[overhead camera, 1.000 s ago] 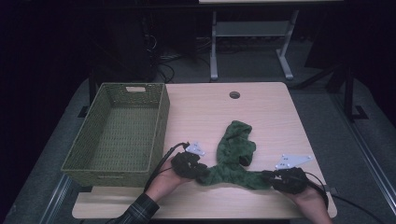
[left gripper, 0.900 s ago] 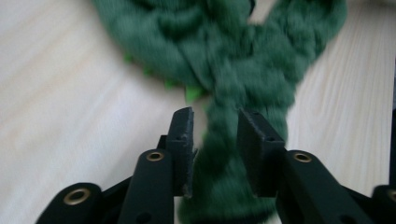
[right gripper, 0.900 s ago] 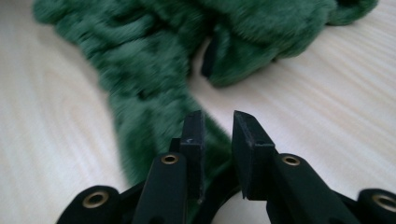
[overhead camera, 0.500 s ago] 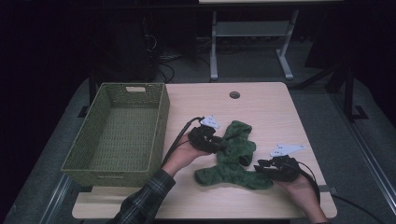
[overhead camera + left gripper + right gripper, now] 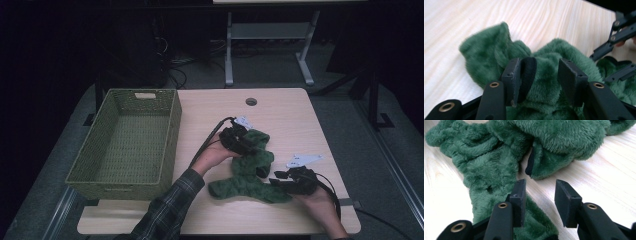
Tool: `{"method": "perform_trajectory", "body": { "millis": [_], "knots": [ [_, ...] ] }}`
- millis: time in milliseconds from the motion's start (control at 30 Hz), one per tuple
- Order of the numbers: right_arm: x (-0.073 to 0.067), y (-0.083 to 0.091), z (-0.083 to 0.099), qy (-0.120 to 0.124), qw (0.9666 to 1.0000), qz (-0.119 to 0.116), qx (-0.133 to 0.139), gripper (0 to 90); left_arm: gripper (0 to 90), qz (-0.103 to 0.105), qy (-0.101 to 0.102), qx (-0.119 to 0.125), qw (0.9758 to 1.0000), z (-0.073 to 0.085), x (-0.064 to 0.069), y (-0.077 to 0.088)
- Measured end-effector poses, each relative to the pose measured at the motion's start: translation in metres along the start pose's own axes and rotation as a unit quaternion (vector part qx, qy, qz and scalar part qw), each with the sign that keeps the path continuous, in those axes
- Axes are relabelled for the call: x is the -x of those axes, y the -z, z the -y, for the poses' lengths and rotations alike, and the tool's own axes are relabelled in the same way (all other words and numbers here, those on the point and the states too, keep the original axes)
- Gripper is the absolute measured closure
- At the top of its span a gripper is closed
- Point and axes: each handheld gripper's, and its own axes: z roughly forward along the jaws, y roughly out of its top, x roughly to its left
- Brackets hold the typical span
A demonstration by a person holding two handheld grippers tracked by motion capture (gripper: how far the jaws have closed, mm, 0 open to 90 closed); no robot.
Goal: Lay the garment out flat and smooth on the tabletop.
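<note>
A dark green fleece garment point(image 5: 247, 172) with a black hem lies bunched on the wooden table point(image 5: 280, 115). My left gripper point(image 5: 250, 144) is over its far end. In the left gripper view its jaws point(image 5: 539, 77) have just been opening: they stand apart, with fleece point(image 5: 489, 52) and the black hem loose between them. My right gripper point(image 5: 278, 179) is at the garment's near right end. Its jaws point(image 5: 540, 195) have also just been opening and stand apart over bare wood. The fleece point(image 5: 486, 162) lies beside the left jaw and just ahead.
A green woven basket point(image 5: 170, 135) stands at the table's left with nothing in it. A round cable hole point(image 5: 251, 101) sits near the far edge. The right gripper's black jaws point(image 5: 621, 32) show at the right edge of the left gripper view.
My left hand has carried the garment's near left end away from the front edge and laid it over the far part. Both grippers' jaws have spread apart. The right hand has barely moved.
</note>
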Motion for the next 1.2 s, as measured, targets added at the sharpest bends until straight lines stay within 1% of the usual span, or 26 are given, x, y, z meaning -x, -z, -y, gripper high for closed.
{"method": "perform_trajectory", "body": {
  "millis": [33, 67, 133, 200, 233, 267, 333, 467, 500, 600, 633, 700, 733, 800, 833, 967, 1033, 1067, 1100, 1167, 1200],
  "knots": [
    [0.0, 0.0, 0.0, -0.001, 1.0, 0.001, 0.0, 60.0, 53.7, 0.001, 0.001, -0.007, 1.0, 0.001, 0.001, -0.002],
    [0.0, 0.0, 0.0, -0.001, 1.0, 0.001, 0.0, 59.7, 56.7, 0.004, 0.002, -0.013, 0.9999, 0.001, 0.002, -0.003],
    [0.0, -0.001, 0.0, -0.005, 1.0, 0.0, -0.003, 59.6, 62.2, -0.003, -0.003, -0.023, 0.9997, 0.002, 0.004, -0.003],
    [0.0, -0.001, 0.0, -0.004, 1.0, 0.001, -0.004, 59.2, 72.2, -0.008, -0.007, -0.03, 0.9995, 0.002, 0.005, -0.001],
    [0.0, -0.002, 0.0, -0.004, 1.0, 0.001, -0.004, 59.0, 76.4, -0.007, -0.005, -0.034, 0.9994, 0.002, 0.005, 0.002],
    [-0.001, -0.002, 0.0, -0.004, 1.0, 0.002, -0.003, 58.9, 79.9, -0.008, -0.003, -0.035, 0.9993, 0.003, 0.006, 0.004],
    [0.0, -0.002, 0.0, -0.003, 1.0, 0.002, -0.002, 58.3, 83.6, -0.01, 0.001, -0.029, 0.9995, 0.005, 0.007, 0.01],
    [-0.001, -0.004, -0.001, -0.007, 1.0, 0.0, -0.001, 58.0, 84.8, -0.016, 0.017, -0.003, 0.9997, 0.014, 0.011, 0.029],
    [-0.001, -0.005, -0.001, -0.006, 1.0, 0.001, -0.001, 58.0, 84.7, -0.018, 0.017, 0.002, 0.9997, 0.016, 0.011, 0.034],
    [-0.002, -0.008, -0.003, -0.01, 1.0, -0.001, 0.001, 58.0, 84.8, -0.014, 0.029, 0.024, 0.9992, 0.026, 0.013, 0.046],
    [-0.002, -0.009, -0.004, -0.011, 0.9999, -0.003, 0.001, 57.9, 84.9, -0.015, 0.033, 0.031, 0.9989, 0.029, 0.014, 0.049],
    [-0.003, -0.013, -0.006, -0.014, 0.9999, -0.003, 0.002, 58.0, 84.9, -0.014, 0.04, 0.031, 0.9986, 0.033, 0.015, 0.052],
    [-0.003, -0.015, -0.007, -0.015, 0.9999, -0.002, 0.002, 58.0, 84.9, -0.015, 0.039, 0.029, 0.9987, 0.035, 0.015, 0.054],
    [-0.002, -0.019, -0.01, -0.019, 0.9998, 0.003, -0.001, 58.1, 84.9, -0.015, 0.042, 0.034, 0.9984, 0.037, 0.015, 0.057],
    [-0.001, -0.021, -0.01, -0.019, 0.9998, 0.005, -0.003, 58.5, 84.9, -0.016, 0.045, 0.036, 0.9982, 0.038, 0.015, 0.058],
    [0.005, -0.027, -0.012, -0.029, 0.9995, 0.015, -0.003, 60.9, 84.9, -0.014, 0.044, 0.038, 0.9982, 0.038, 0.015, 0.06],
    [0.008, -0.029, -0.012, -0.033, 0.9994, 0.015, 0.0, 67.2, 84.9, -0.014, 0.044, 0.037, 0.9982, 0.038, 0.016, 0.059],
    [0.009, -0.029, -0.012, -0.039, 0.9991, 0.014, 0.002, 70.1, 84.9, -0.015, 0.044, 0.037, 0.9983, 0.038, 0.016, 0.059],
    [0.01, -0.029, -0.012, -0.038, 0.9992, 0.014, 0.001, 76.3, 84.9, -0.015, 0.043, 0.037, 0.9983, 0.038, 0.016, 0.06],
    [0.012, -0.028, -0.013, -0.033, 0.9992, 0.024, 0.005, 80.8, 84.9, -0.016, 0.045, 0.042, 0.998, 0.038, 0.016, 0.061],
    [0.013, -0.027, -0.013, -0.035, 0.9991, 0.024, 0.008, 81.8, 84.9, -0.017, 0.045, 0.043, 0.9979, 0.037, 0.016, 0.062]
  ]
}}
